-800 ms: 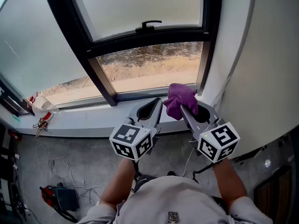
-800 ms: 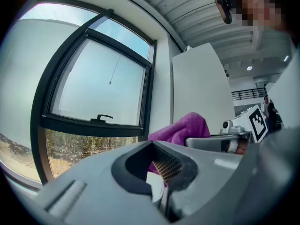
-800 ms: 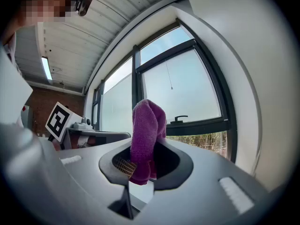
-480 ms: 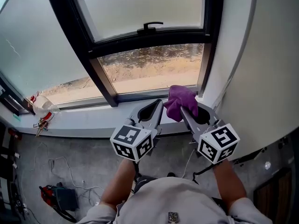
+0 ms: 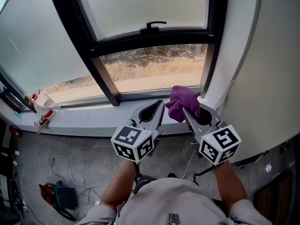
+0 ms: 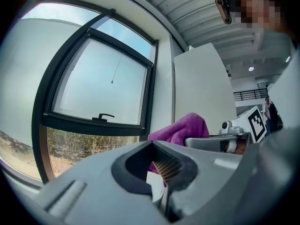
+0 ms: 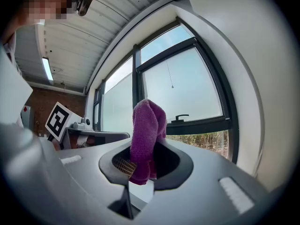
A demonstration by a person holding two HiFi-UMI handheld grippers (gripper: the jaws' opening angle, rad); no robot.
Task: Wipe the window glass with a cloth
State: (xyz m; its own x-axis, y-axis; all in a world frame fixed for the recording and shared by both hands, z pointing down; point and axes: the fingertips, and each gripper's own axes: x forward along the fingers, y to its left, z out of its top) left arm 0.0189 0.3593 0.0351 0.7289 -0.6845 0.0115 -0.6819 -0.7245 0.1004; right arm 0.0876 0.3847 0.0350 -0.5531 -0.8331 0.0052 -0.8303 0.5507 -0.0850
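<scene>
While the person's forearms reach up from the bottom centre of the head view, both grippers sit side by side in the middle of the frame, pointing toward the window. On the left, the left gripper (image 5: 158, 103) has its fingers pressed together with nothing between them; its own view shows only the bare ribbed pad (image 6: 167, 168) inside the closed loop of the jaws. Just beside it, right of centre, the right gripper (image 5: 184, 108) pinches a purple cloth (image 5: 183, 99). The cloth bunches upward past the fingertips, and in the right gripper view its lower fold hangs down inside the jaw opening (image 7: 140, 170). Beyond the grippers, a pale sill (image 5: 89, 120) runs across the frame, with a crumpled plastic bag (image 5: 43, 104) at its left end. Farther still, the dark window frame (image 5: 101, 75) holds the clear lower glass (image 5: 154, 69). Above that glass, in the upper centre, sits a black handle (image 5: 153, 25).
</scene>
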